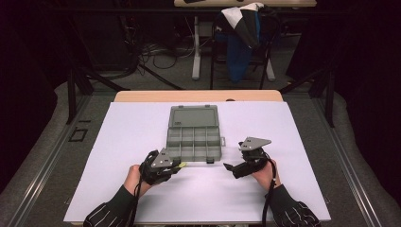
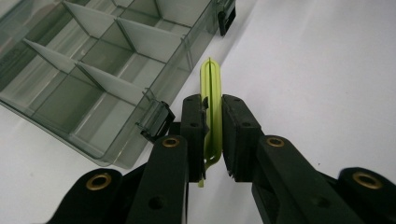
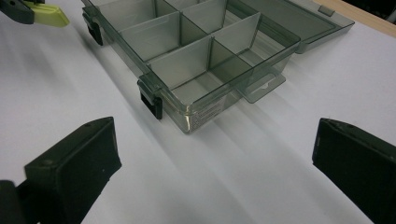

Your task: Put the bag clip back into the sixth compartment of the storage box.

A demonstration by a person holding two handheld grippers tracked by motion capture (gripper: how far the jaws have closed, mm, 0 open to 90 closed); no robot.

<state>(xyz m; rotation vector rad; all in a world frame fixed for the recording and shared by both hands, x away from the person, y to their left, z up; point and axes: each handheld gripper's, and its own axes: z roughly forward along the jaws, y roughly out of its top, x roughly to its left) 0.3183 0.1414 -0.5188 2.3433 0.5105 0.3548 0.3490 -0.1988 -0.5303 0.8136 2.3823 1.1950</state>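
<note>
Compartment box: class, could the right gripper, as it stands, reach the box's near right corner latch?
Probably yes. The right gripper has its jaws wide apart with nothing in them, and only bare white table lies between it and the latch of the compartment box.

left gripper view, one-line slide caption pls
Left gripper shut on a thin yellow-green plastic piece, beside the open, empty compartment box.

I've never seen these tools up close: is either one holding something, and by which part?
The left gripper pinches a thin yellow-green plastic piece near its lower end, the rounded end sticking out beyond the jaws. The right gripper stands open, holding nothing.
</note>
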